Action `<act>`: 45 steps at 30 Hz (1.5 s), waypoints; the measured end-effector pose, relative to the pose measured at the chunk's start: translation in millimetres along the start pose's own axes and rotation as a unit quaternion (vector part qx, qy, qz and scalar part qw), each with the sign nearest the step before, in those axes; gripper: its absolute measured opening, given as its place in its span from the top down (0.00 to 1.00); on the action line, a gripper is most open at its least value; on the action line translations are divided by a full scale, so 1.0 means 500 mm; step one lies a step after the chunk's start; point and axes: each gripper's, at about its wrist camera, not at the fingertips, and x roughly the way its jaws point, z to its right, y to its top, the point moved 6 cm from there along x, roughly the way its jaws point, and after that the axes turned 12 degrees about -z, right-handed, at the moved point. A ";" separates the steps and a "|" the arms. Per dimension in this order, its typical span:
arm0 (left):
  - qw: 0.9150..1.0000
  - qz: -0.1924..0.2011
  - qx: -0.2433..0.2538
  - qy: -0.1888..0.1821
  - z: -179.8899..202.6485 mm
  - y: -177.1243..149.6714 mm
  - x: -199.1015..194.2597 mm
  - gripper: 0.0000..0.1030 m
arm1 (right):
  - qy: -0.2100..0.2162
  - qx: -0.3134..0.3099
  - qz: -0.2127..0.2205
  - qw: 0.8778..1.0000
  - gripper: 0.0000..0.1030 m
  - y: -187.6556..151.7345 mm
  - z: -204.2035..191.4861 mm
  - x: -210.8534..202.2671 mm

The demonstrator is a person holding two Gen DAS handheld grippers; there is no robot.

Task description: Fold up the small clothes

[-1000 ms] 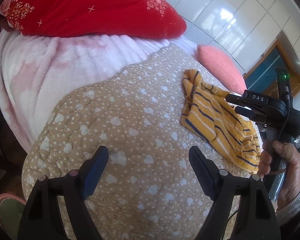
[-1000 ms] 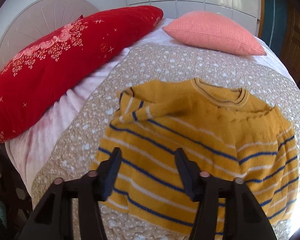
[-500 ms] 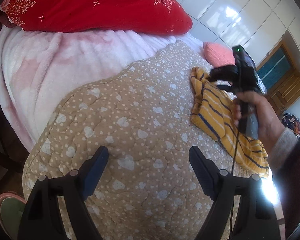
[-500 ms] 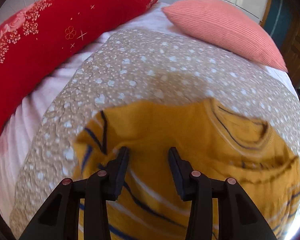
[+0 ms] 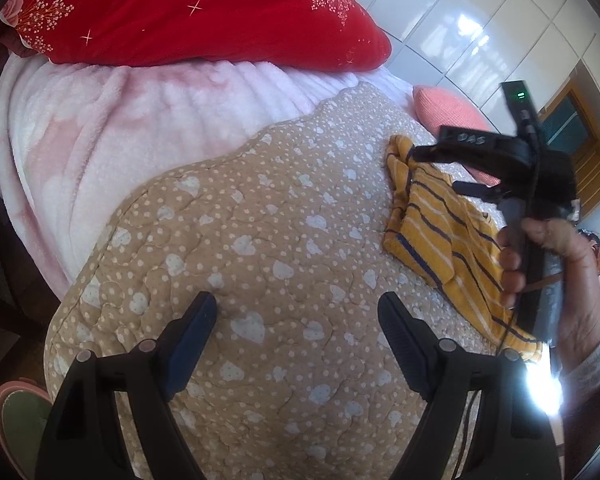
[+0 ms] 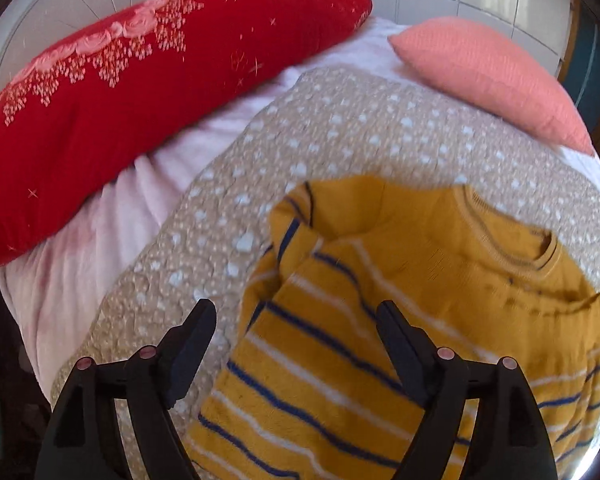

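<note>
One small yellow striped sweater (image 6: 400,320) lies flat on the quilt (image 6: 340,128) under my right gripper (image 6: 296,344), its jaws opening with nothing pinched, sleeve folded across the chest. My left gripper (image 5: 296,332) hangs wide and empty over bare quilt, sweater off to its right, likely awaiting the next fold.

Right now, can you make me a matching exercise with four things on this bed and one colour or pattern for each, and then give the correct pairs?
Things:
1. small sweater
2. long pillow
3. small cushion
4. quilt

Colours or patterns:
A. plain salmon pink
B. beige with white hearts and dots
C. mustard yellow with blue and white stripes
D. red with pale flowers

Pairs: 1-C, 2-D, 3-A, 4-B
</note>
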 end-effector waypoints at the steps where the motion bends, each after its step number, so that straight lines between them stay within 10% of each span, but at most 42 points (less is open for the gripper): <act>1: 1.000 -0.001 0.000 0.000 0.000 -0.001 -0.002 0.20 | -0.007 0.003 -0.006 1.000 0.16 -0.003 -0.004 0.017; 6: 1.000 -0.002 0.002 0.012 -0.006 -0.008 -0.009 0.20 | -0.106 -0.001 -0.021 0.994 0.15 -0.011 -0.018 0.100; 9: 1.000 -0.002 0.002 0.018 -0.006 -0.009 -0.016 0.20 | -0.151 -0.020 0.009 0.988 0.50 -0.020 -0.023 0.093; 13: 1.000 0.006 0.013 0.027 0.014 -0.010 -0.034 0.20 | -0.069 0.018 0.037 0.997 0.74 -0.026 0.028 0.024; 26: 0.993 -0.019 0.105 0.049 0.189 -0.062 -0.020 0.20 | 0.053 0.242 0.132 0.960 0.76 -0.225 0.539 -0.183; 35: 0.982 -0.049 0.169 0.070 0.280 -0.106 0.012 0.20 | 0.117 0.370 0.158 0.908 0.60 -0.415 0.748 -0.178; 38: 0.981 -0.050 0.172 0.079 0.293 -0.113 0.021 0.20 | 0.155 0.349 0.197 0.903 0.33 -0.424 0.728 -0.233; 45: 0.974 -0.061 0.202 0.082 0.336 -0.144 0.025 0.20 | 0.162 0.215 0.198 0.942 0.14 -0.370 0.576 -0.258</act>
